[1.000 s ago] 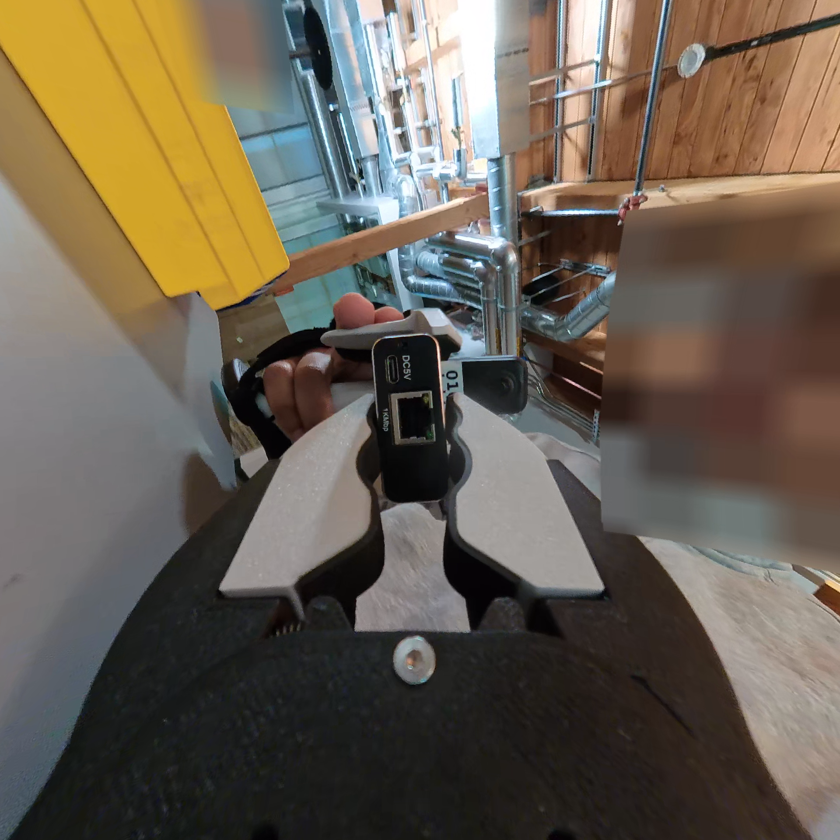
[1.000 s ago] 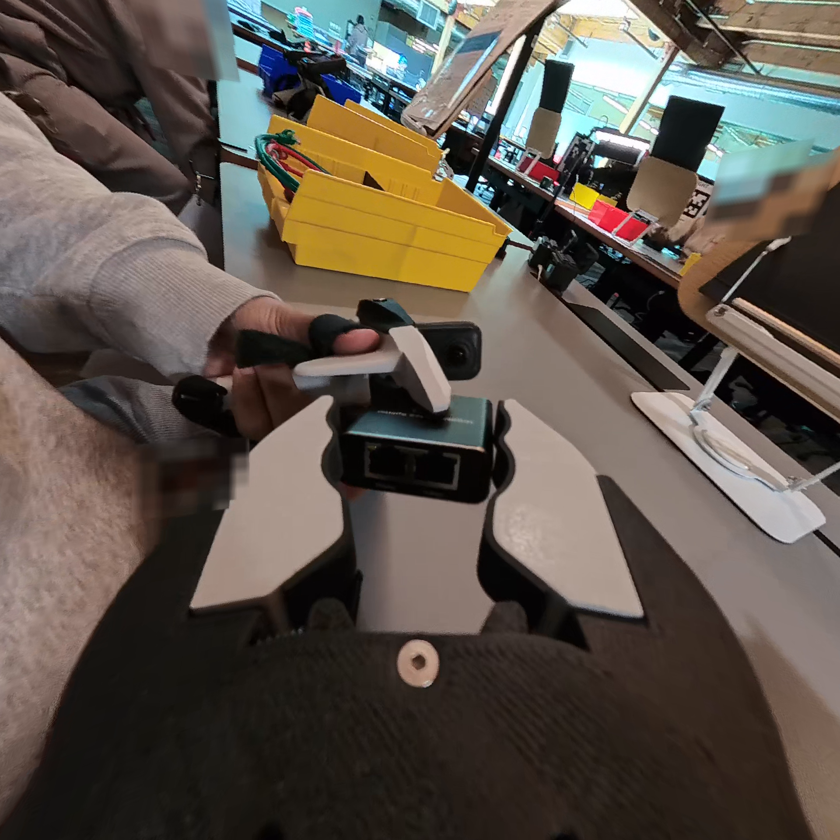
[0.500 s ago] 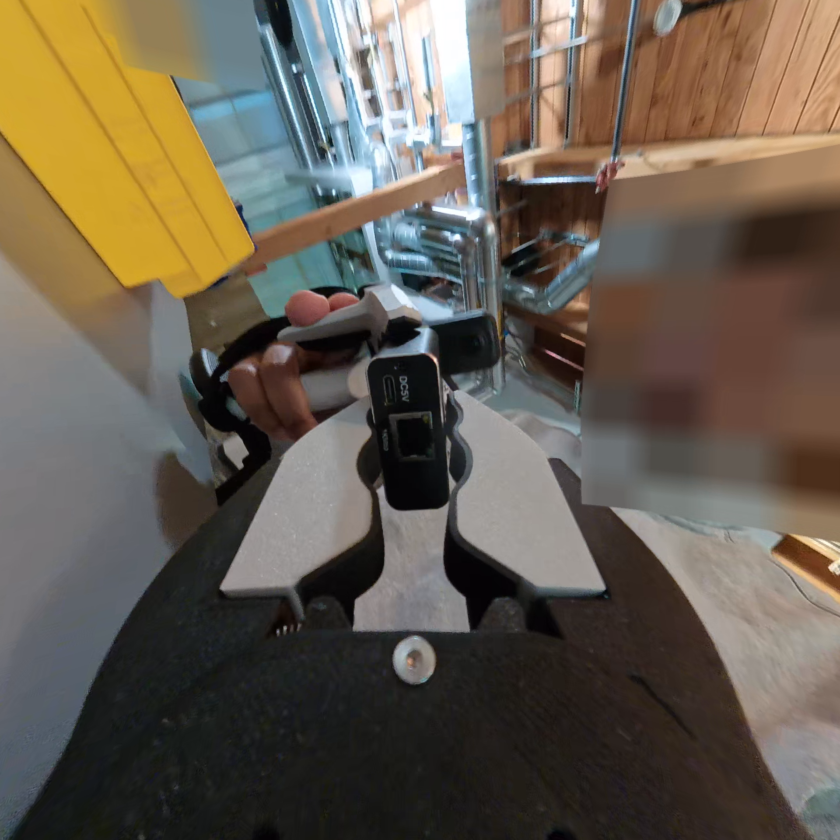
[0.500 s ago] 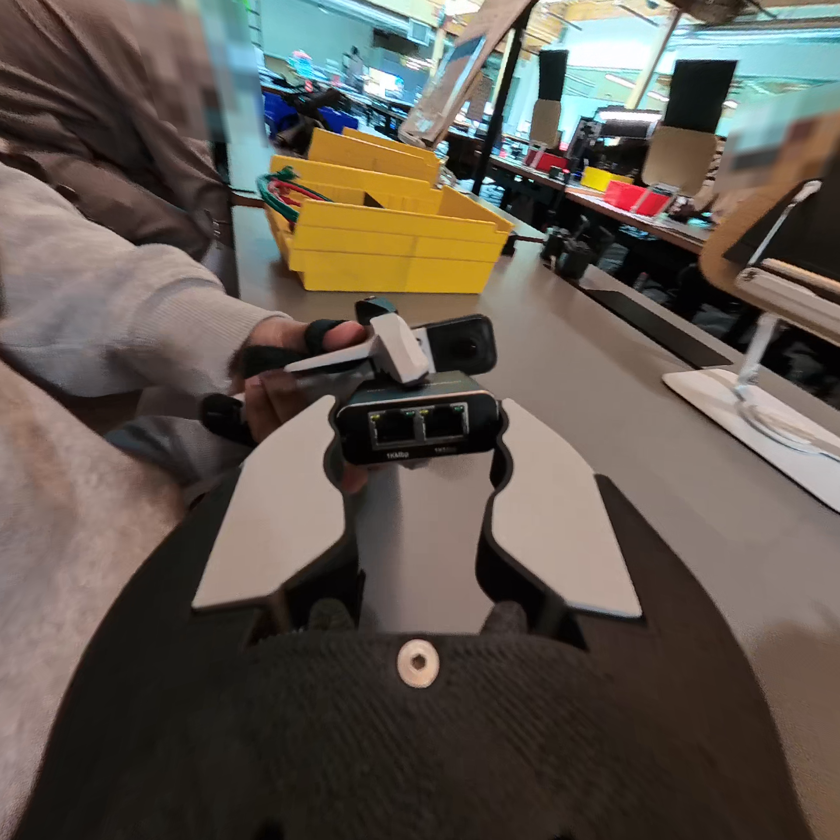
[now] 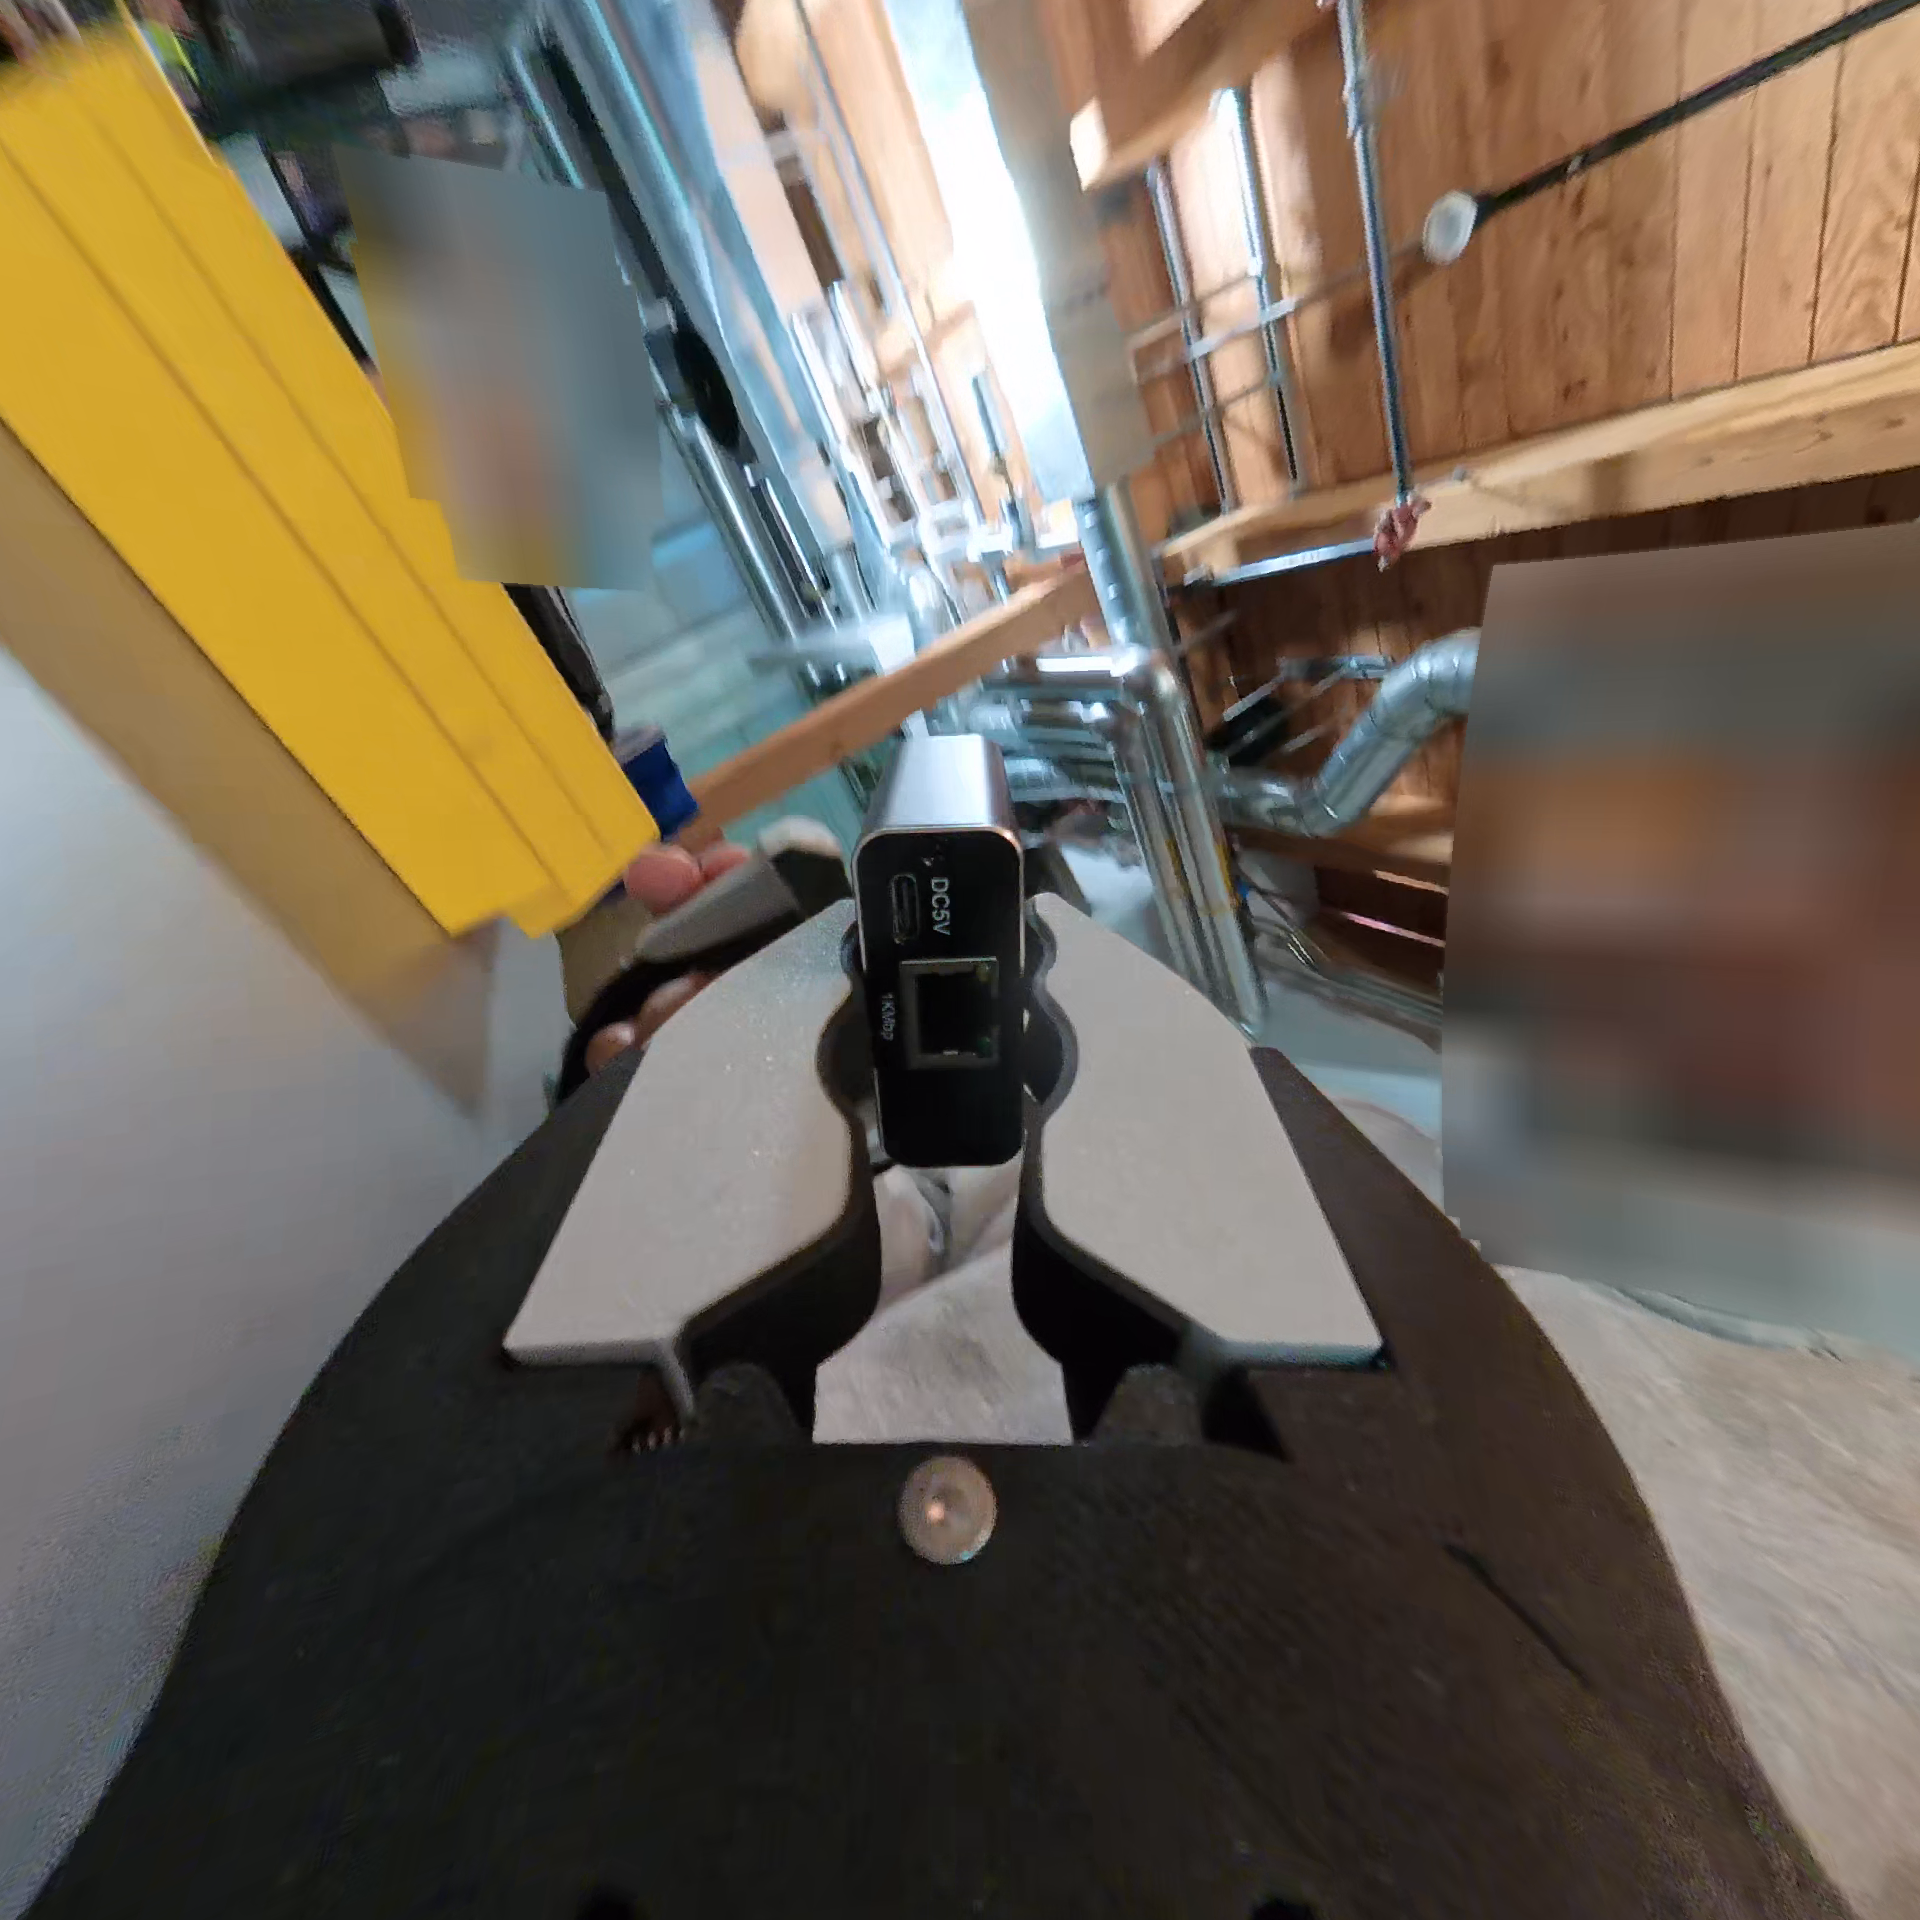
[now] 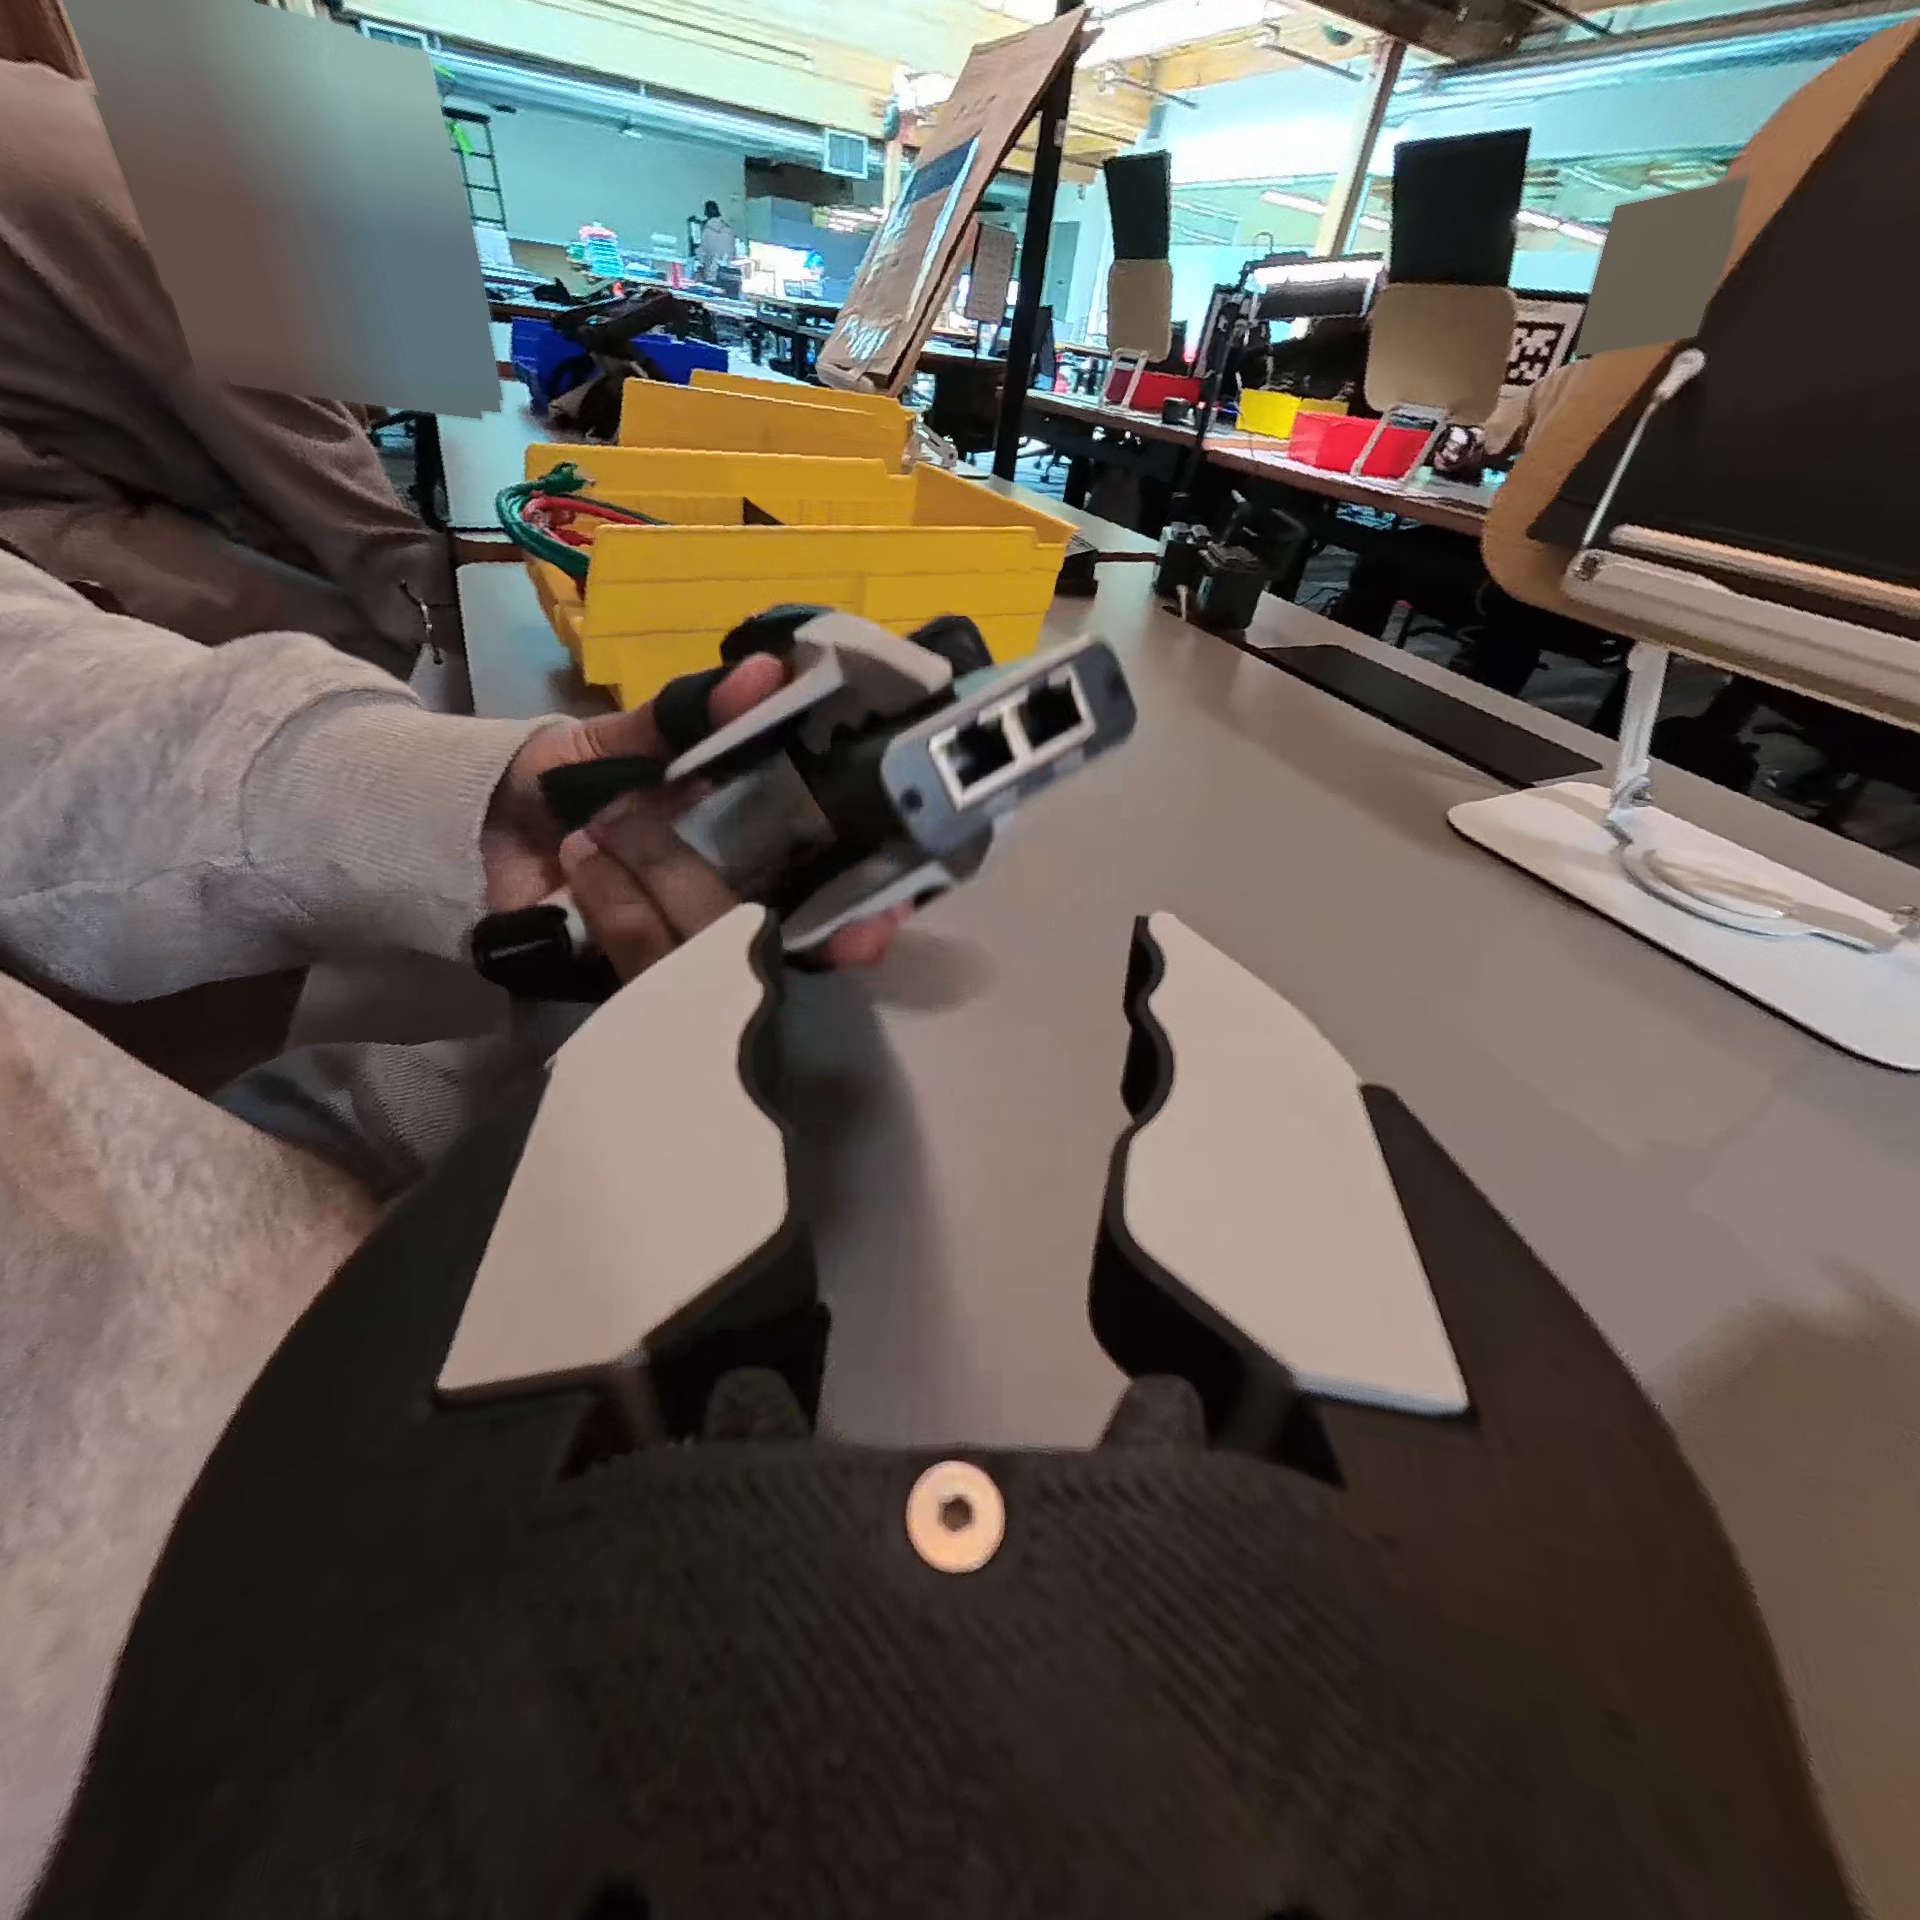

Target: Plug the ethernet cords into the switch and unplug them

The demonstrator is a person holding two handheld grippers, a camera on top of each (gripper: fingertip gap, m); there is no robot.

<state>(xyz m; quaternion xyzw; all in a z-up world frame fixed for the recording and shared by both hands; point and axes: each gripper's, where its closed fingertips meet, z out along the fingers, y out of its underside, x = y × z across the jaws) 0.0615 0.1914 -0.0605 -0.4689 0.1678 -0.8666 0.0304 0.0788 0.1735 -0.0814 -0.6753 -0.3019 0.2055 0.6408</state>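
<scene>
The switch [image 5: 945,997] is a small dark metal box. My left gripper [image 5: 945,966] is shut on it, holding it on edge with a single port and a small socket facing the camera. In the right wrist view the switch [image 6: 1008,738] hangs tilted above the table in the left gripper [image 6: 831,748], its two empty ports facing me. My right gripper [image 6: 951,935] is open and empty, below and short of the switch. Green and red ethernet cords [image 6: 551,514] lie in a yellow bin [image 6: 810,582] farther back.
The grey table [image 6: 1299,935] runs ahead. A white stand base [image 6: 1714,914] sits at the right with a cardboard-backed panel [image 6: 1766,416] above it. The person's grey sleeve [image 6: 260,769] is at the left. The yellow bin [image 5: 260,499] is close on the left in the left wrist view.
The switch was between my right gripper's fingers. Now the right gripper has opened wider and drawn back. The left gripper has lifted and tilted the switch.
</scene>
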